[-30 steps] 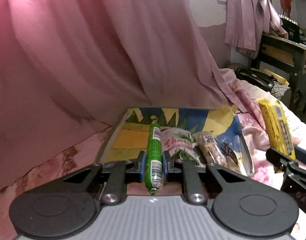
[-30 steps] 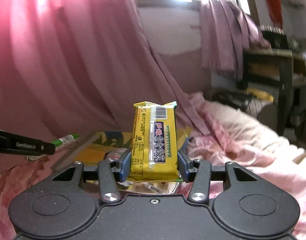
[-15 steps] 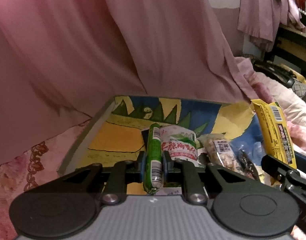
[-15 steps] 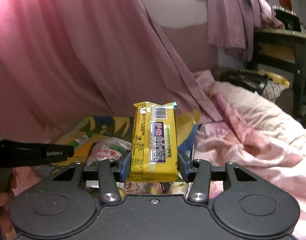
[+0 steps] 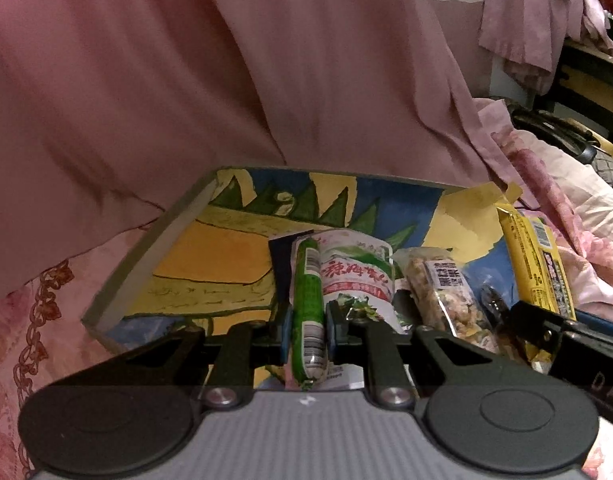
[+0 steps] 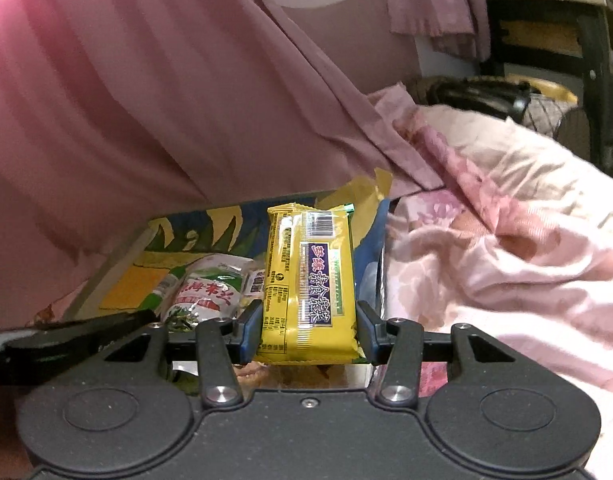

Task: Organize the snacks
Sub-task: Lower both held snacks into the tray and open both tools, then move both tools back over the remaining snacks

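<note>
The green sausage stick [image 5: 306,304] is pinched in the left gripper [image 5: 306,334], now low over the near edge of the painted tray [image 5: 154,252], where a second ago it hung short of it. The yellow snack bar [image 6: 308,280], clamped upright in the right gripper [image 6: 308,330], has likewise come in over the tray's right side. Beyond the sausage lie the white seaweed packet [image 5: 356,276] and a nut bar [image 5: 442,292]. Both carried snacks look ready to set down.
</note>
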Motion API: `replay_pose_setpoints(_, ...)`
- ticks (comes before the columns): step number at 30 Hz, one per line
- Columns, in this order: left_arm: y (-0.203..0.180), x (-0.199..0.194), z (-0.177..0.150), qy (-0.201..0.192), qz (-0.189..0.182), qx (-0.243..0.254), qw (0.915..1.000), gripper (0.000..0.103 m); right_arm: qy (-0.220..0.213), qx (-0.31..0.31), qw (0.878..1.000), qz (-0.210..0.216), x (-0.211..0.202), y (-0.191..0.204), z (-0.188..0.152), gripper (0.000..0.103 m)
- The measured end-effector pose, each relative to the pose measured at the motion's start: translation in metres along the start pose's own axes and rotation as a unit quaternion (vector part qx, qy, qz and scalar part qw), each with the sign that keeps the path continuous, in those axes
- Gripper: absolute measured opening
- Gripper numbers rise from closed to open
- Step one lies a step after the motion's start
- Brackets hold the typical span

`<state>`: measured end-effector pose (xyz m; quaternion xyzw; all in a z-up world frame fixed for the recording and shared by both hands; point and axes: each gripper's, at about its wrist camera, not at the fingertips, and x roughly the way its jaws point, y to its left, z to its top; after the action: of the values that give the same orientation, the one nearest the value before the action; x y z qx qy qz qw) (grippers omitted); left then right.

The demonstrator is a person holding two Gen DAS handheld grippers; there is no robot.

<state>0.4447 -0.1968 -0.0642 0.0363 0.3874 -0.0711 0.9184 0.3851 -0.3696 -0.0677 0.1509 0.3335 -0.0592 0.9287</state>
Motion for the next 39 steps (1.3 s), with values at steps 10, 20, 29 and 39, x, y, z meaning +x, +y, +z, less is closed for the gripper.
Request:
replay_pose_setpoints(10, 0.008, 0.002, 0.0, 0.01, -0.016, -0.019, 0.9996, 0.042, 0.018, -0.007, 1.0, -0.016, 0.018, 0.003, -0.007, 0.057)
replay_pose_setpoints(20, 0.033, -0.037, 0.009, -0.037, -0.004, -0.047, 0.9982, 0.093, -0.02, -0.021, 1.0, -0.011, -0.008, 0.014, -0.009, 0.083)
replay_pose_setpoints(29, 0.064, -0.096, 0.01, -0.081, 0.012, -0.062, 0.9947, 0.102, -0.076, -0.042, 0.996, 0.006, -0.069, 0.032, -0.009, 0.1)
replay_pose_setpoints(39, 0.087, -0.161, -0.016, -0.118, 0.018, -0.066, 0.9907, 0.102, -0.137, -0.067, 0.988, 0.023, -0.147, 0.055, -0.023, 0.102)
